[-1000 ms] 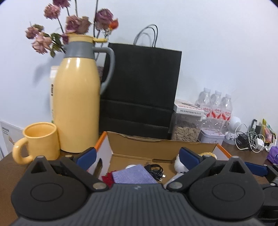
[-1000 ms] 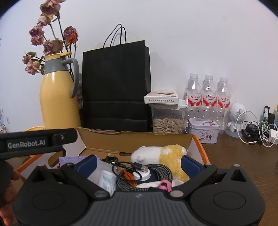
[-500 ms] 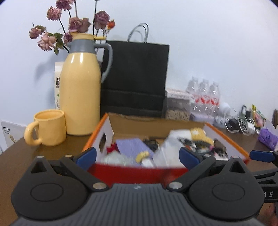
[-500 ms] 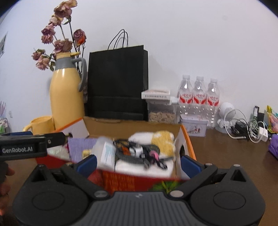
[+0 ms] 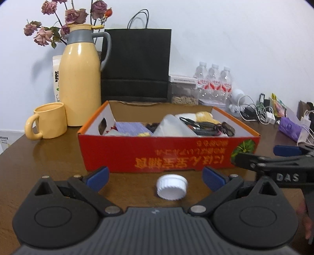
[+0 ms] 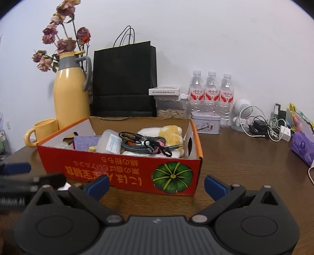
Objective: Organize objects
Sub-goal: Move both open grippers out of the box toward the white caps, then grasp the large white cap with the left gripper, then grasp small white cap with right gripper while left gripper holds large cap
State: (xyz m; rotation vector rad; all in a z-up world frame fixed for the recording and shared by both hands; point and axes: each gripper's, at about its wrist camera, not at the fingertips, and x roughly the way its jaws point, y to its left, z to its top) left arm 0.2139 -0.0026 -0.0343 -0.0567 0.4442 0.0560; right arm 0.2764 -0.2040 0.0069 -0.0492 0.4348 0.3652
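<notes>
A red cardboard box (image 5: 168, 155) printed with a green pumpkin sits open on a brown tabletop (image 5: 49, 160), filled with cables (image 6: 145, 144), a plush toy (image 6: 168, 133), a purple cloth (image 6: 86, 141) and a pale plastic container (image 6: 109, 144). The left tool (image 5: 156, 176) hangs low before the box, its blue-tipped fingers spread wide and empty, with a white bottle cap (image 5: 172, 187) lying on the wood between them, just short of the box's front wall. The right tool (image 6: 157, 186) faces the box's pumpkin corner, fingers likewise apart and holding nothing. Behind the box stand a yellow thermos jug (image 5: 80, 86), a matching mug (image 5: 49, 121), dried roses (image 5: 68, 17), a black paper bag (image 5: 137, 64) and three water bottles (image 6: 212, 94). A blurred white patch beside the left tool in the right view may be the same cap.
</notes>
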